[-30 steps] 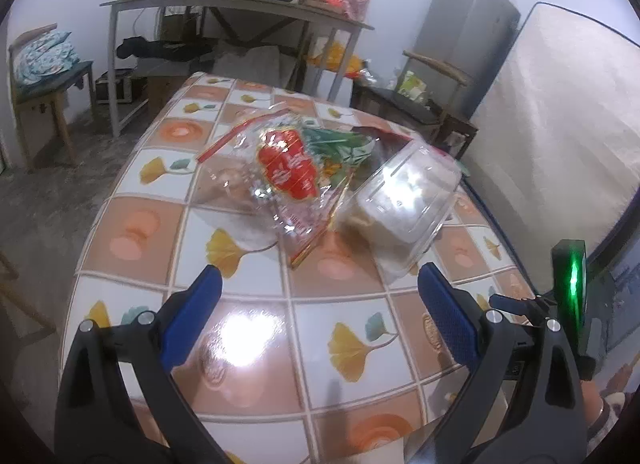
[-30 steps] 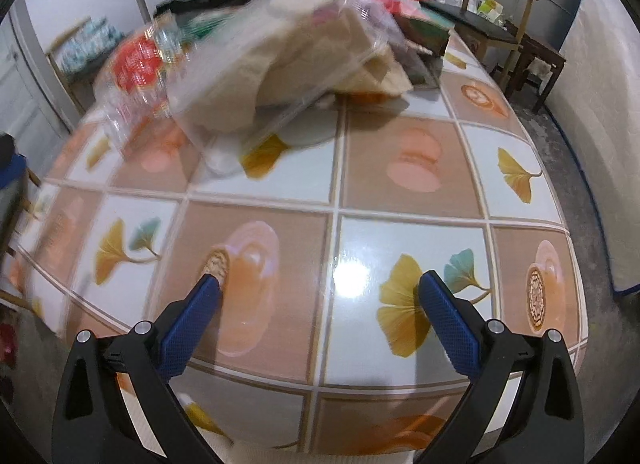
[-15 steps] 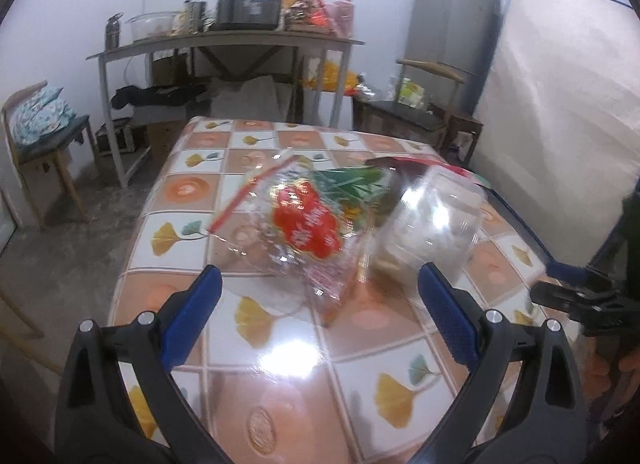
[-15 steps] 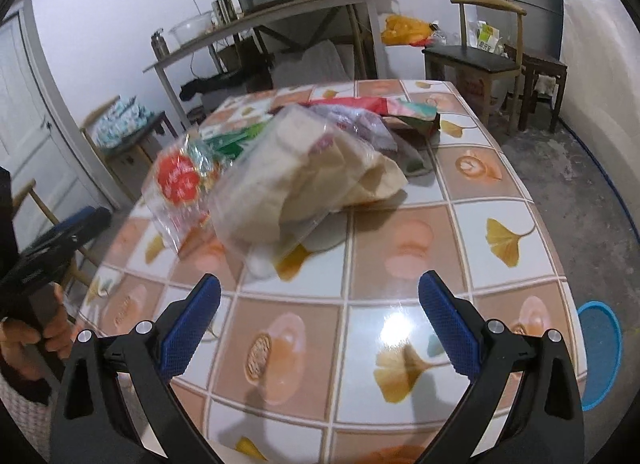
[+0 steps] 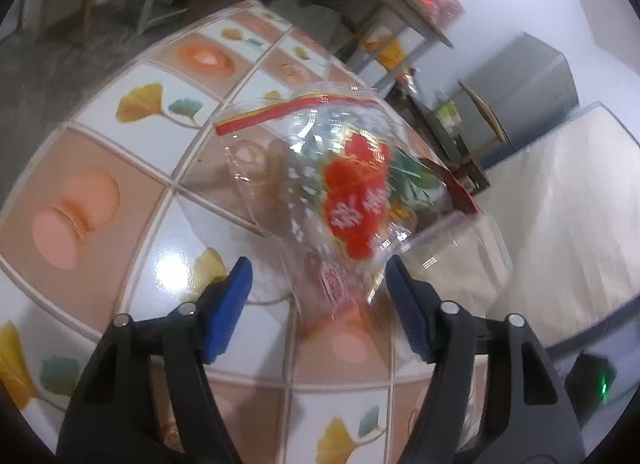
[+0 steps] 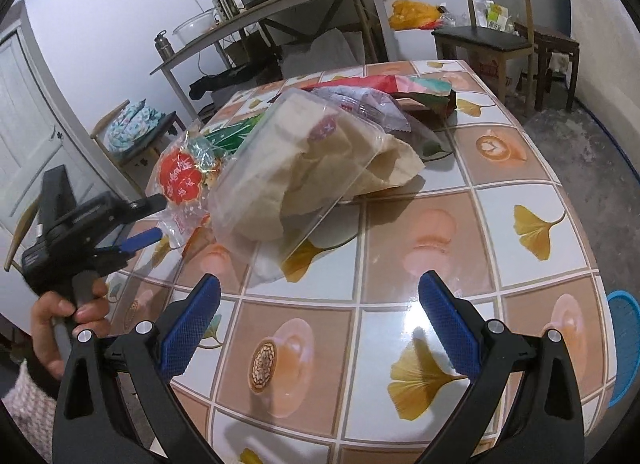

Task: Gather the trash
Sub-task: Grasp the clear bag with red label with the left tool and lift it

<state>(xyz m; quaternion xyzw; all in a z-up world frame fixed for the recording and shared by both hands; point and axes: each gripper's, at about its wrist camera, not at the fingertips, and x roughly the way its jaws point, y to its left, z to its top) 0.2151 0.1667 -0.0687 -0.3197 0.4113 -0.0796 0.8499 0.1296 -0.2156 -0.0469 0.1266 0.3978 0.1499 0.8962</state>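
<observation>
Two claws in play, and the left claw [image 5: 318,296] has swooped in from farther back: the clear snack bag [image 5: 340,192] on the tiled counter [image 5: 96,168] now sits between its pads, jaws closing but not clamped yet. Looks like the grab is starting. Right claw [image 6: 318,316] hangs released over bare tiles, near the clamshell box [image 6: 296,172].

I see a table [image 6: 400,304] covered in a tiled cloth with ginkgo leaves. A clear plastic box [image 6: 296,184] of crumpled paper lies mid-table, a red-printed clear bag [image 6: 180,180] touching its left, a red-green wrapper [image 6: 400,86] behind it.
</observation>
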